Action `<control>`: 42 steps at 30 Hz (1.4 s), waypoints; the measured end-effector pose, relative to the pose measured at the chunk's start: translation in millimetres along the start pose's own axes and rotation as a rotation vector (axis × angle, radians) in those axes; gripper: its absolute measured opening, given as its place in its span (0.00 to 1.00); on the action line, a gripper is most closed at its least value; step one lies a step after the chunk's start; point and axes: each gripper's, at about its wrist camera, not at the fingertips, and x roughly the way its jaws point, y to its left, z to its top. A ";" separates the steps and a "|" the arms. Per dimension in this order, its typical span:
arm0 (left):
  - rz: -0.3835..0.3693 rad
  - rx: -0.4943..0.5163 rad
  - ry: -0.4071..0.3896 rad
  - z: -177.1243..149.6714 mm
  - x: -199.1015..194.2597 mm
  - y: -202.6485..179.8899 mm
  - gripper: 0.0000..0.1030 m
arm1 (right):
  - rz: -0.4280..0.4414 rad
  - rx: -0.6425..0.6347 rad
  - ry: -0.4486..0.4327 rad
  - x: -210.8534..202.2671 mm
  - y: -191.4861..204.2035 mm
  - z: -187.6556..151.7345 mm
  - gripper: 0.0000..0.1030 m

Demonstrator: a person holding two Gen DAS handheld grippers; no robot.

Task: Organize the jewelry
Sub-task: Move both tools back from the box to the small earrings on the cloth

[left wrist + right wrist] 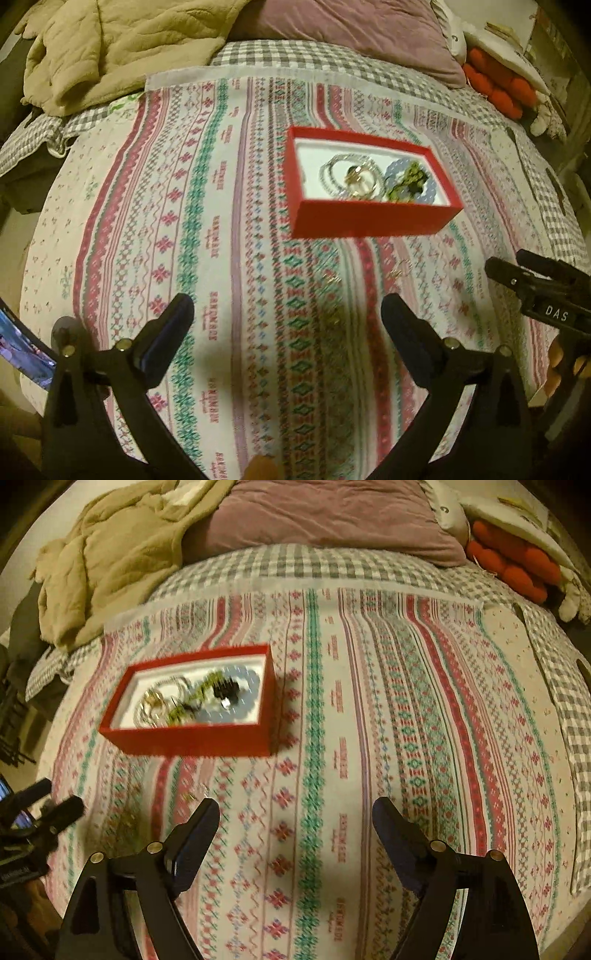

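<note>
Both grippers, left [287,308] and right [295,812], wide open, empty. Red jewelry box [369,218] ahead, small loose pieces [397,273] nearer on cloth [207,236].

Left gripper [287,319] — fingers spread wide, empty; right gripper [295,821] — same.

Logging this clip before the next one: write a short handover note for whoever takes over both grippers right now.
Left gripper: open, empty, above the patterned cloth.
Right gripper: open, empty, over the same cloth.
Red box: open on the cloth, holding a silvery bracelet, green beads and other pieces.
Left: small gold pieces lie loose in front of the box; too blurred to identify. Box them.
</note>
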 end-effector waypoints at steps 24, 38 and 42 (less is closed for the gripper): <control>0.048 0.191 0.065 -45.8 53.0 -8.8 1.00 | -0.073 -0.130 0.147 62.4 22.6 -44.4 1.00; -0.112 0.261 0.009 -39.8 46.0 -42.9 0.44 | -0.074 -0.130 0.166 69.2 26.4 -35.2 1.00; -0.130 0.260 0.016 -38.9 46.5 -46.0 0.22 | -0.070 -0.140 0.165 69.1 26.2 -35.0 1.00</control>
